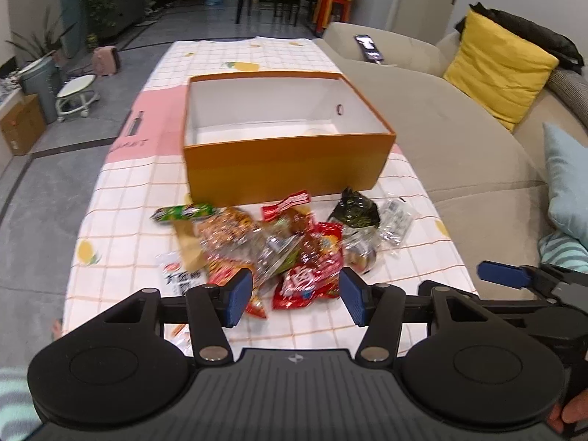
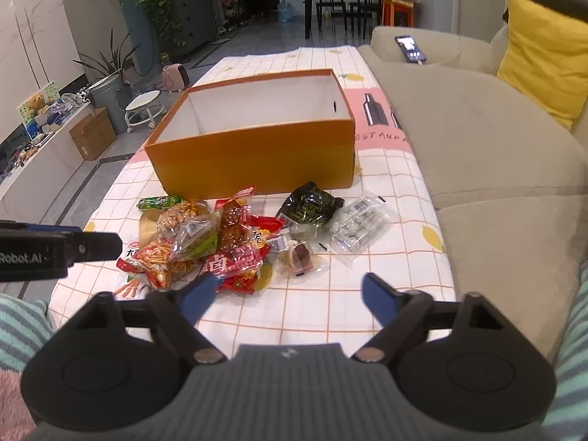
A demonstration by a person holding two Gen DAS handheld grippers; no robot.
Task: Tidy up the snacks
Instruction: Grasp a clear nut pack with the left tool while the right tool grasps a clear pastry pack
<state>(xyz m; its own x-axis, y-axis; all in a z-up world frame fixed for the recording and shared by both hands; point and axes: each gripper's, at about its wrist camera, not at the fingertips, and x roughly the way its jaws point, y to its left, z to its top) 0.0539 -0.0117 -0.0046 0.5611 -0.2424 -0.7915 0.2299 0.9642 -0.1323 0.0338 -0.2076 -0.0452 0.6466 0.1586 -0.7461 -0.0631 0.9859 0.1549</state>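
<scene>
Snack packets, crinkly plastic, mixed red/green/clear (image 1: 279, 246), are piled on white checked tablecloth w/ lemon print (image 1: 121, 198), just in front of open orange cardboard box w/ white interior (image 1: 286, 154). Box looks near-empty. Black foil pouch (image 2: 310, 204) and clear pouch (image 2: 358, 226) are set at pile's right edge. Left gripper (image 1: 296, 299) is held part-open over pile's near edge, nothing gripped. Right gripper (image 2: 290, 294) is spread wide, nothing held, beside pile.
</scene>
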